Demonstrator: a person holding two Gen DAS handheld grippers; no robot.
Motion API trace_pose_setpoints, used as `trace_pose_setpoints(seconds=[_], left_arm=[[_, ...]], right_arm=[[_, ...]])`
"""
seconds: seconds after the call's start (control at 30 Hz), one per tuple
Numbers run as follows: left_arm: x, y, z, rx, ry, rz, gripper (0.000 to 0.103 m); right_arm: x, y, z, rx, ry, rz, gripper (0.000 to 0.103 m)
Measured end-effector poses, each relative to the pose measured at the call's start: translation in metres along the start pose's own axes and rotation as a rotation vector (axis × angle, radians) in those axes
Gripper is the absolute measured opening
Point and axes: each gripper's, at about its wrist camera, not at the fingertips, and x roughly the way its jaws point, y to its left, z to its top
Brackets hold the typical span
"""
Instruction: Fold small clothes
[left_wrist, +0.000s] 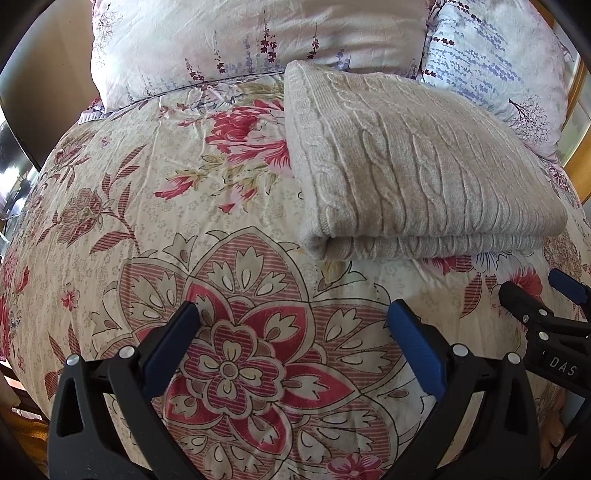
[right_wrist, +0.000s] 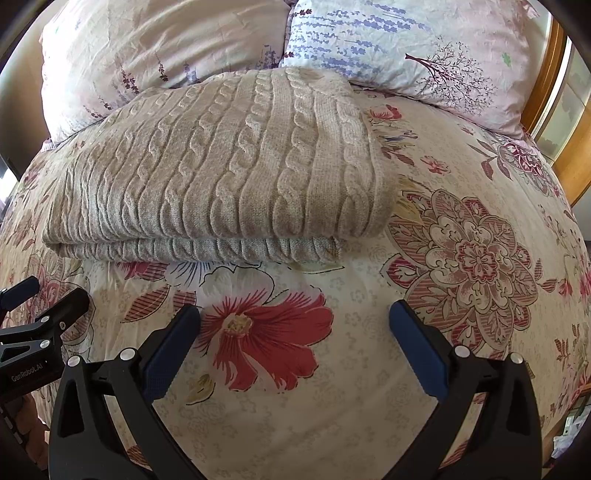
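The sweater (right_wrist: 221, 166) lies folded into a neat rectangle on the bed (right_wrist: 332, 424), its far edge near the pillows (right_wrist: 406, 48). Both the left hand-held gripper (left_wrist: 291, 325) and the right hand-held gripper (right_wrist: 293, 325) hover over bare quilt on the near side, fingers spread, holding nothing. Folding looks finished; no other garment shows, so at most a last tidy seems left.

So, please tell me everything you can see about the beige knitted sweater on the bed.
The beige sweater is a cable-knit piece, apparently soft wool or similar yarn, with raised braided columns along its top. It is folded into a flat, roughly rectangular stack; layered edges show along the near side. It lies on the floral bedspread, its far edge near the pillows. Neither gripper touches it.
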Motion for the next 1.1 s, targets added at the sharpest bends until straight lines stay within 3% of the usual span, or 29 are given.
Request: trace_pose_setpoints(seconds=[1.1], left_arm=[[0.0012,0.0003,0.0011,0.001,0.004,-0.001,0.101]], right_arm=[[0.0004,-0.0001,0.0008,-0.009,0.003,0.004,0.102]])
